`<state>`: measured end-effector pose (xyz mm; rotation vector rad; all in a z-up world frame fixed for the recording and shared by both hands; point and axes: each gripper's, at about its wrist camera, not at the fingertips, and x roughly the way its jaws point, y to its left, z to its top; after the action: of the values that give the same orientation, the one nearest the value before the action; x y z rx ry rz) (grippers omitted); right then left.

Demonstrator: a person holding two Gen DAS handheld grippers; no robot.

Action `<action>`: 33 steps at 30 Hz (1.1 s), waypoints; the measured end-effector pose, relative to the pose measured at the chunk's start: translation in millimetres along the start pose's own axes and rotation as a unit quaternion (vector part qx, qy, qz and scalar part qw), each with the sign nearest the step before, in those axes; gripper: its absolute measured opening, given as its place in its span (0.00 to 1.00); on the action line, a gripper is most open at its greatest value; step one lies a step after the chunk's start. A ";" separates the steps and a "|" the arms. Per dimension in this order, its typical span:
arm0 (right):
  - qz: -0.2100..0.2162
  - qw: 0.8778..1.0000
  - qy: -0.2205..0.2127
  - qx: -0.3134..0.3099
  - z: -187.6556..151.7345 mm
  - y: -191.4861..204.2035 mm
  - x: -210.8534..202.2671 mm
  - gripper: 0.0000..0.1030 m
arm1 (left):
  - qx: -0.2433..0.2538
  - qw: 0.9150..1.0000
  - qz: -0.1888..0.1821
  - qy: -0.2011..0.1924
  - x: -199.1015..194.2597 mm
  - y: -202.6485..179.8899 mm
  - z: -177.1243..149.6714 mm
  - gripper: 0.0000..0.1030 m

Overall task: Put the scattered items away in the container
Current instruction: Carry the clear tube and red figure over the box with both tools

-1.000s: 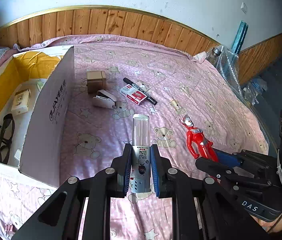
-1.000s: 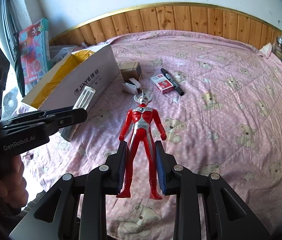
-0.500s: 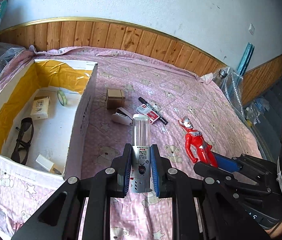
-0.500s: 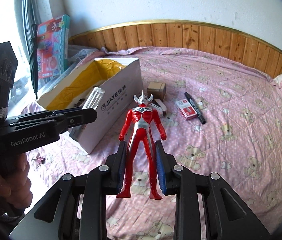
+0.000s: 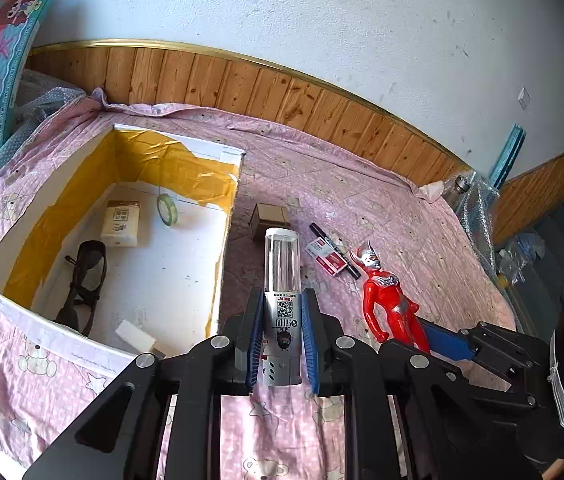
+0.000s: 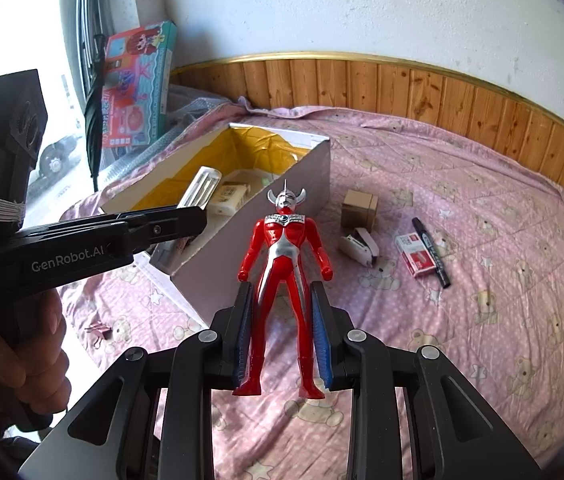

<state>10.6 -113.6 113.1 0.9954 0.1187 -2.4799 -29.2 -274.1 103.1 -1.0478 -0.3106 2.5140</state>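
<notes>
Both hand-held grippers are rising: left hand-held gripper clamping a clear-topped silver cylinder beside the yellow-lined white cardboard box, right hand-held gripper clamping a red-and-silver toy figure.

The box stands open on top. Its white floor is bare along the right wall; glasses, a tissue pack, a tape roll and a white block crowd the left, far and near sides. The right wall bars any low approach from the bed.

one figure, one marker, two claws.
</notes>
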 end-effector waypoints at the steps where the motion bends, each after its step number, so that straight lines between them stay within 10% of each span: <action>1: 0.001 1.000 -0.002 -0.003 2.6 2.7 0.6 0.27 | -0.004 1.000 0.001 -0.002 -1.4 4.3 1.9 0.18; 33: 0.043 0.996 -0.025 -0.070 92.0 59.7 52.3 0.28 | -0.074 0.996 0.042 -0.016 -6.1 85.6 41.8 0.18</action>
<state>-53.9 -209.5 150.8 0.8620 0.2250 -2.3795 -78.8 -355.6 106.1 -1.0997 -0.4772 2.6185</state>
